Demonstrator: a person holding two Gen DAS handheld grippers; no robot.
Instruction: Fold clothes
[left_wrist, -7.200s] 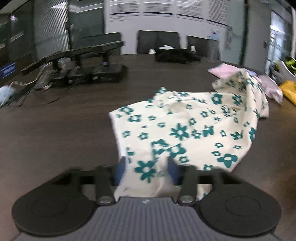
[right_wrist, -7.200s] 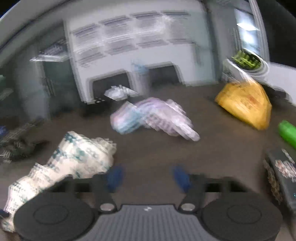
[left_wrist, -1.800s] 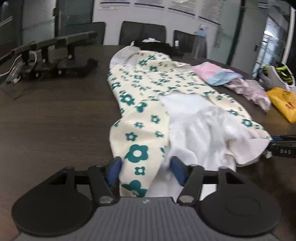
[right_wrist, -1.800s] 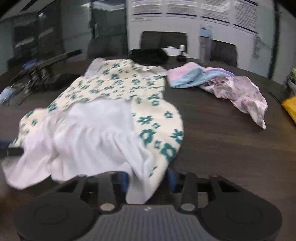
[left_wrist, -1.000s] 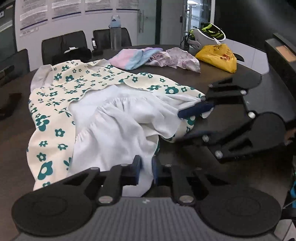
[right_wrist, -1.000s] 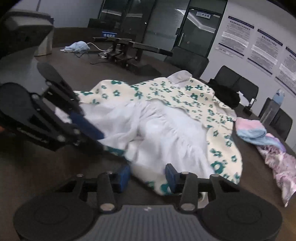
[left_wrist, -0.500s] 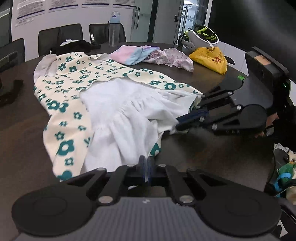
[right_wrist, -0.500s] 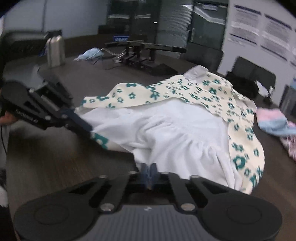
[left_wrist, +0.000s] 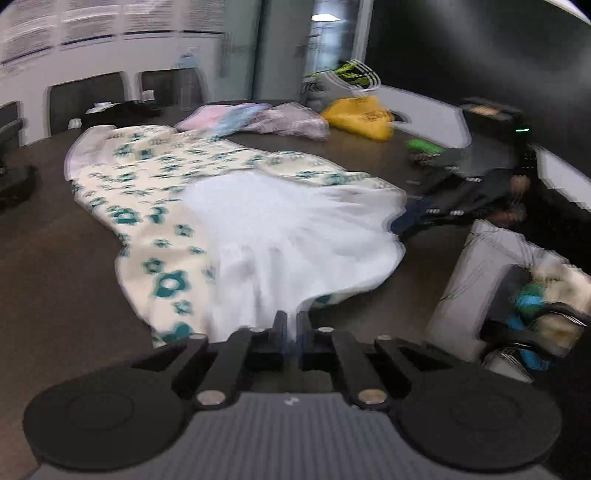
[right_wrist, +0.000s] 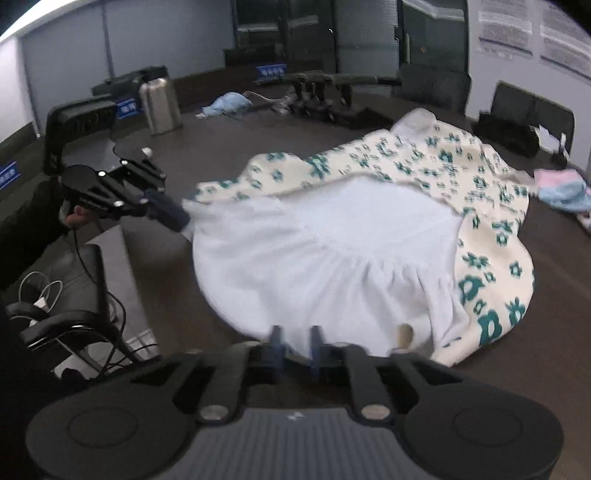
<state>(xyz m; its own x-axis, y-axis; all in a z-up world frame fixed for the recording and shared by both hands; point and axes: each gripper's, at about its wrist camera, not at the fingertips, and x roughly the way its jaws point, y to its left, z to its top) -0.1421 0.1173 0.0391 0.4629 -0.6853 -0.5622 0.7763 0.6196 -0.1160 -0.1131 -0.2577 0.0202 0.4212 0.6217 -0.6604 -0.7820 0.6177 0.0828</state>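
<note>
Both the left gripper (left_wrist: 290, 325) and right gripper (right_wrist: 295, 341) pinch the dress (right_wrist: 332, 251) hem at 6 o'clock, holding its white lining taut over the table (left_wrist: 55, 258) for folding.

We see our right claw (right_wrist: 295, 341) at the bottom edge, its blue-tipped fingers nearly together with the white hem of the cream dress with teal flowers (right_wrist: 369, 236) between them. The dress lies spread on the dark brown tabletop (right_wrist: 221, 140), its white lining turned up. At left our left claw (right_wrist: 168, 212) grips the hem's other corner. A steel flask (right_wrist: 159, 105) stands far back, near a crumpled light-blue cloth (right_wrist: 227, 103).
</note>
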